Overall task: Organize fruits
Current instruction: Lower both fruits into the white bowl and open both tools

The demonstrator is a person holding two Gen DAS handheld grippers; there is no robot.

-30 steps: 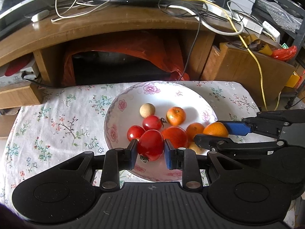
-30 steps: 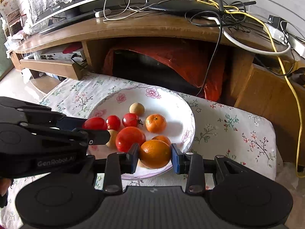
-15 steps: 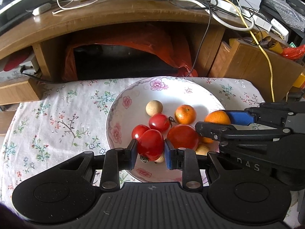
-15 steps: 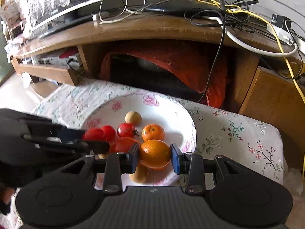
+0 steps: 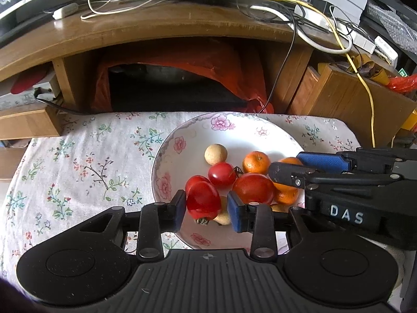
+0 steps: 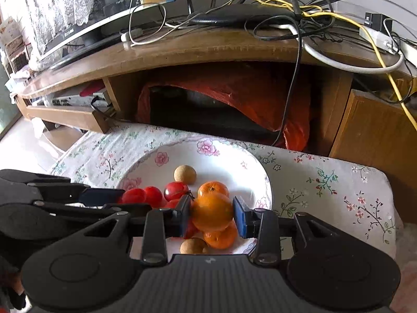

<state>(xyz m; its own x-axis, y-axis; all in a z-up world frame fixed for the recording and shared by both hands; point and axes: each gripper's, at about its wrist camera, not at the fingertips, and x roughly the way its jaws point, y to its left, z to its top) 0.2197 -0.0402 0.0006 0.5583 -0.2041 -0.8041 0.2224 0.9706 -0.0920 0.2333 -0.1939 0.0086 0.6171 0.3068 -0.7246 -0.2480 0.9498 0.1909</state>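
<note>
Tomato point(image 5: 203, 200) low centre in left wrist view, between left claw point(image 5: 207, 208) pads, touching left pad, gap at right pad; jaws opening, releasing over plate point(image 5: 182, 135) pile. Right claw point(image 5: 299, 169) crossing from right edge.

Orange point(image 6: 212, 211) centre in right wrist view, clamped in right claw point(image 6: 212, 215), above plate point(image 6: 234, 154) fruit; left claw point(image 6: 109, 200) at left edge.

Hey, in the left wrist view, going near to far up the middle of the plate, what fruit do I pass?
Red tomato between the left tongs → smaller round red tomato → pale beige round fruit → far rim of the white floral plate.
</note>
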